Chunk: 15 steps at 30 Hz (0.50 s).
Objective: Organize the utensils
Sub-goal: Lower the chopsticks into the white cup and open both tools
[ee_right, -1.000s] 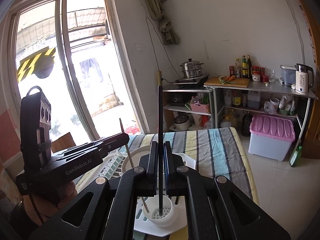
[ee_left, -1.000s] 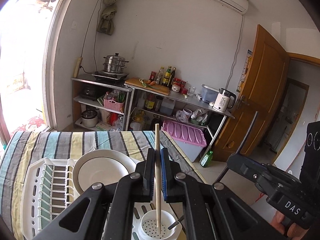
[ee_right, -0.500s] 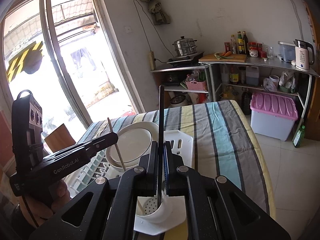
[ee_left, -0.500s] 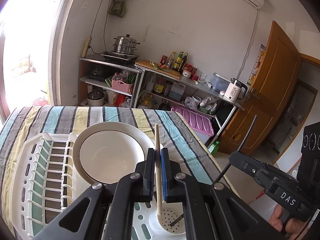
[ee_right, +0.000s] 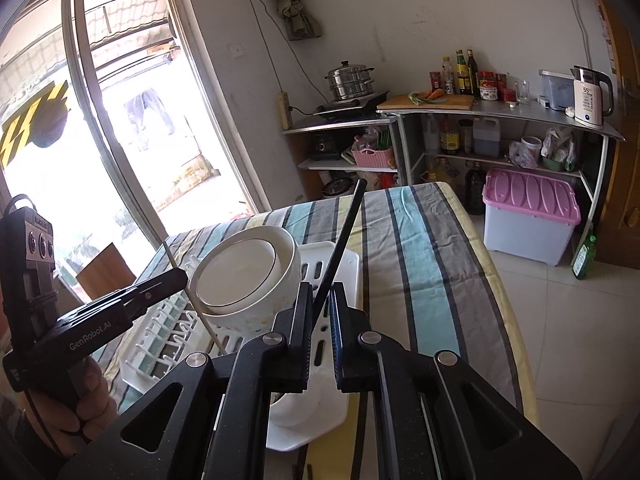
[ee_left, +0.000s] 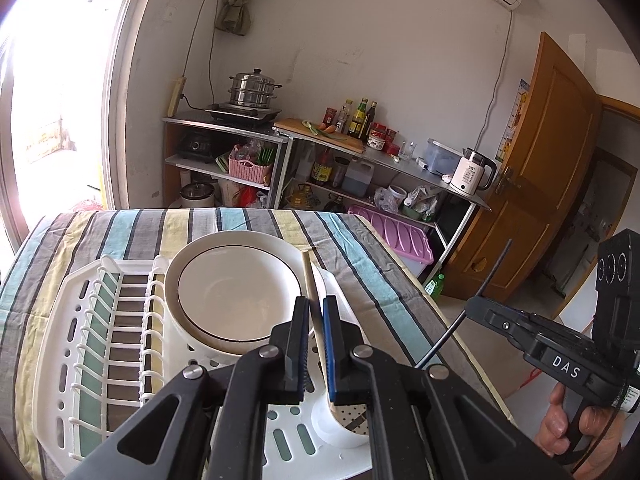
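Note:
My left gripper [ee_left: 316,304] is shut on a pale wooden chopstick [ee_left: 310,276], whose lower end reaches into the white perforated utensil cup [ee_left: 340,420] at the near corner of the white dish rack [ee_left: 100,340]. My right gripper [ee_right: 321,288] hangs over the same cup [ee_right: 296,404]. Its jaws are opening, and a black chopstick [ee_right: 344,232] leans loosely in the gap, its top tipped to the right. In the left wrist view the right gripper [ee_left: 474,306] sits to the right with the black chopstick [ee_left: 492,276] slanting through it. The left gripper [ee_right: 180,278] shows at the left of the right wrist view.
A big white bowl [ee_left: 236,296] stands in the rack just behind the cup. The table has a striped cloth [ee_right: 424,264], with its edge close on the right. Metal shelves [ee_left: 360,152], a pink-lidded box [ee_right: 528,200] and a wooden door [ee_left: 552,160] lie beyond.
Both grippers have sunk toward the rack and tilted further down. The black chopstick has tipped from upright to a lean as the right jaws parted. The wooden chopstick stays gripped.

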Each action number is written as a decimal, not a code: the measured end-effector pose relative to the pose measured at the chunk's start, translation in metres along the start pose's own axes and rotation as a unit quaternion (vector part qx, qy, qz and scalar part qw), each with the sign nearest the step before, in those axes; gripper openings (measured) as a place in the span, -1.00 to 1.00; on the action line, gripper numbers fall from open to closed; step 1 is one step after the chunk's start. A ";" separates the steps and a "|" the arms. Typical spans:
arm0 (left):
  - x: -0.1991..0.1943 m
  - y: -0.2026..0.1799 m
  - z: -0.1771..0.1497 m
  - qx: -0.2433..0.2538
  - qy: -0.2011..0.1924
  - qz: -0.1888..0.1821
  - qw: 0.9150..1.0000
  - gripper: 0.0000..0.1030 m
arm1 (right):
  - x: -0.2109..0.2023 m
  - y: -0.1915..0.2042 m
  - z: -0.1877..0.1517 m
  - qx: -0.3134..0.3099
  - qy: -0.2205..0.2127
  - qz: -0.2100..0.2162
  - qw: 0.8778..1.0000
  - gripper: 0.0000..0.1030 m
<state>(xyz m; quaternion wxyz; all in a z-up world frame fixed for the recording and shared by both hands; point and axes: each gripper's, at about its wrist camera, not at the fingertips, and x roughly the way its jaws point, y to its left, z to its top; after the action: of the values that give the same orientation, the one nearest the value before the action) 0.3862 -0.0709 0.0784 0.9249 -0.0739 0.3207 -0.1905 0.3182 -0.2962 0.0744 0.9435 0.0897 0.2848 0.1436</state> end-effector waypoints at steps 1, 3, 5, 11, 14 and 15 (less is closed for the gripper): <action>0.000 0.000 0.000 0.001 0.004 0.003 1.000 -0.87 | 0.001 -0.001 0.000 -0.001 0.003 -0.004 1.000 -0.77; -0.001 -0.001 0.001 0.001 0.015 0.005 1.000 -0.87 | -0.002 -0.002 -0.003 -0.001 0.004 -0.005 1.000 -0.68; -0.003 0.000 0.000 0.000 0.019 0.006 1.000 -0.86 | -0.005 -0.003 -0.005 -0.001 0.003 -0.005 1.000 -0.66; -0.018 -0.001 -0.010 0.000 0.020 0.005 1.000 -0.73 | -0.021 0.001 -0.017 -0.011 0.000 -0.003 1.000 -0.65; -0.035 -0.004 -0.021 0.011 0.018 0.005 1.000 -0.73 | -0.037 0.009 -0.025 -0.022 -0.010 -0.003 1.000 -0.65; -0.043 -0.006 -0.026 0.019 0.017 0.008 1.000 -0.73 | -0.043 0.011 -0.029 -0.025 -0.013 -0.002 1.000 -0.65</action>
<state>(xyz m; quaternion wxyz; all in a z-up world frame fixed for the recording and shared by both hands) 0.3370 -0.0598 0.0837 0.9220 -0.0507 0.3332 -0.1907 0.2654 -0.2973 0.0753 0.9494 0.0678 0.2687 0.1477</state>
